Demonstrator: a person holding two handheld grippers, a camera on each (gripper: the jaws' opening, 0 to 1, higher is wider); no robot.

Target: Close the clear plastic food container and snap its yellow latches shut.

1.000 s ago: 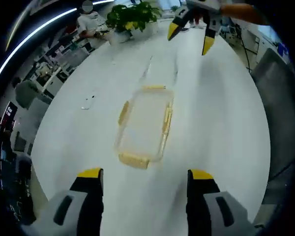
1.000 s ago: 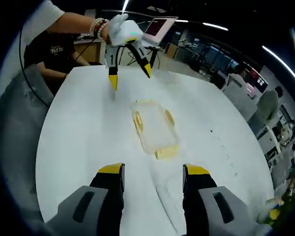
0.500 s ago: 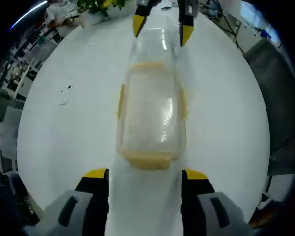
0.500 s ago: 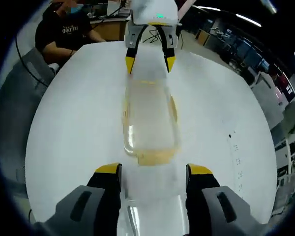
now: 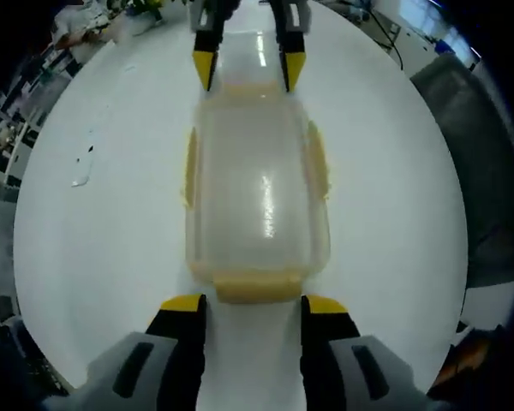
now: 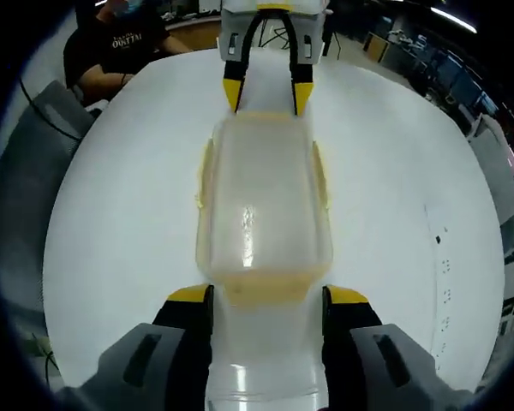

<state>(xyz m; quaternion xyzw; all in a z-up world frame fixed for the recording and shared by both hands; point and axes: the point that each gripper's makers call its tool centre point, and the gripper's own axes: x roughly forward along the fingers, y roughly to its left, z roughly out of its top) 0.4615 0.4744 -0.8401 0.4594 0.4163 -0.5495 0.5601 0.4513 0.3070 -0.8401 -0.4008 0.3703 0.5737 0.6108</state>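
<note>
So the clear plastic food container [image 5: 257, 193] sits lid-on in the middle of the round white surface [image 5: 111, 257], lined up lengthwise between the two tongs. In the left gripper view, the left tongs [image 5: 253, 304] are spread apart right at the near short end, yellow tips on either side of the end latch [image 5: 257, 287], not clamping anything as far as I can see. The right tongs [image 5: 244, 68] come in from the far end of that same view, also spread, their tips just at the container's far corners.

Flip to the right gripper view and it's the mirror picture: the right tongs [image 6: 265, 295] sit parted at the near end, and the left tongs [image 6: 267, 92] face them from the far end. The container [image 6: 261, 214] runs between them. Yellow side latches [image 6: 204, 175] show along both long edges; can't tell for sure whether they're snapped down or loose.

Beyond the far edge of the surface, a person in a dark T-shirt [image 6: 124, 43] sits behind it. A small bit of something [image 5: 81, 175] lies on the surface off to the left, too small to make out.
</note>
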